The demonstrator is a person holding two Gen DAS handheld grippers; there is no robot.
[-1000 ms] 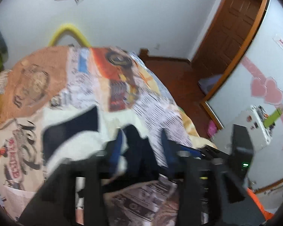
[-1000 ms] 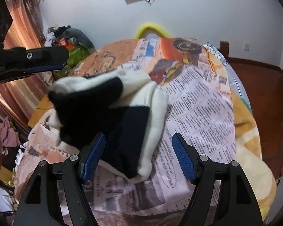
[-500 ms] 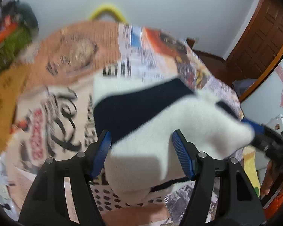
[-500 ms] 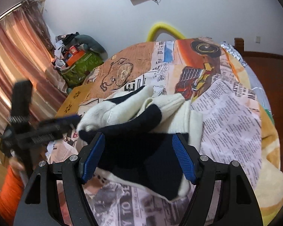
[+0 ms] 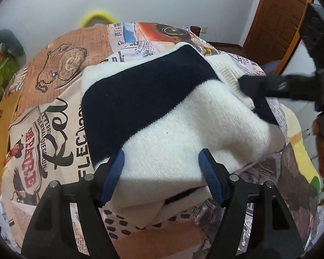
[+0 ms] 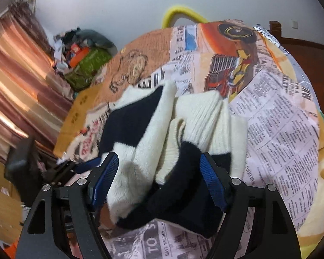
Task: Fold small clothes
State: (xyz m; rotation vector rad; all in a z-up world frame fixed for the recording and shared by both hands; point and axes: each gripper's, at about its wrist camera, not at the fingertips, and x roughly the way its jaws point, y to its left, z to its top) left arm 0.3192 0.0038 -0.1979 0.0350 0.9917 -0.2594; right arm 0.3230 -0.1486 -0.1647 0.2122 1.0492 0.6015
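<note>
A small cream and navy knit sweater (image 5: 175,116) lies folded in a bundle on the newspaper-print bedspread (image 5: 54,116). My left gripper (image 5: 162,174) is open, its blue pads on either side of the bundle's near cream edge. My right gripper (image 6: 159,177) is open too, its jaws straddling the bunched cream and navy folds (image 6: 183,129) from the other side. The right gripper also shows in the left wrist view (image 5: 270,86), lying against the sweater's far right edge. The left gripper shows at the left of the right wrist view (image 6: 60,168).
The bed (image 6: 280,108) fills most of both views. A yellow hoop (image 5: 97,17) stands behind it by the white wall. A cluttered pile (image 6: 82,54) and curtains (image 6: 15,75) lie to the left, a wooden door (image 5: 276,10) to the right.
The sweater has been brought over and laid down as a folded bundle. My left gripper has come round to its near edge and my right gripper has dropped low onto the folds.
</note>
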